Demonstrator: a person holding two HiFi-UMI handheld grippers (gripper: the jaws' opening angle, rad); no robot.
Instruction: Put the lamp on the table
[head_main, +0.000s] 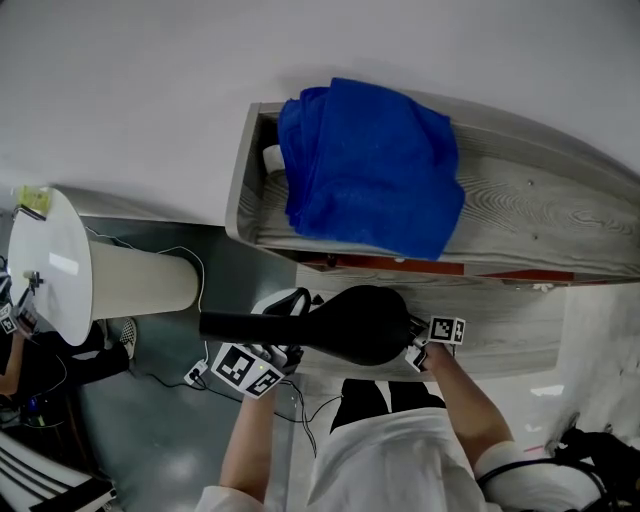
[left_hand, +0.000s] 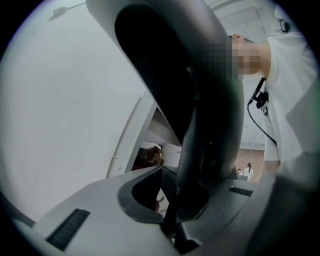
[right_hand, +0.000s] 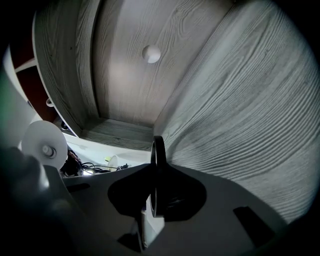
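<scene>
So, the black lamp (head_main: 350, 322) is up in the air right now, lying sideways across the person's front with a gripper on each end. The left gripper (head_main: 280, 345) is clamped on the thin stem part, and in the left gripper view you can see its jaws closed around that dark neck (left_hand: 200, 100), with the lamp's body rising up and filling most of the picture. The right gripper (head_main: 418, 345) has the fat rounded end. In the right gripper view its jaws (right_hand: 155, 200) are pinched nearly together on a thin black rim (right_hand: 158, 170) seen edge-on, so that's a firm grip too, not loose. The lamp isn't set down on anything. In the head view it sits just in front of a grey wood unit (head_main: 540, 210), close to its front edge but not resting on it. There's a blue towel (head_main: 370, 165) bunched up on top of that unit, toward its left end. Off to the left, well apart from the lamp, is a white round pedestal table (head_main: 50, 265), and it shows up small in the right gripper view as well (right_hand: 44, 145). The right gripper view mostly looks at grey wood grain with a little round knob (right_hand: 151, 53) on one panel. A cable (head_main: 150, 248) trails over the grey floor (head_main: 170, 440) near the pedestal.
</scene>
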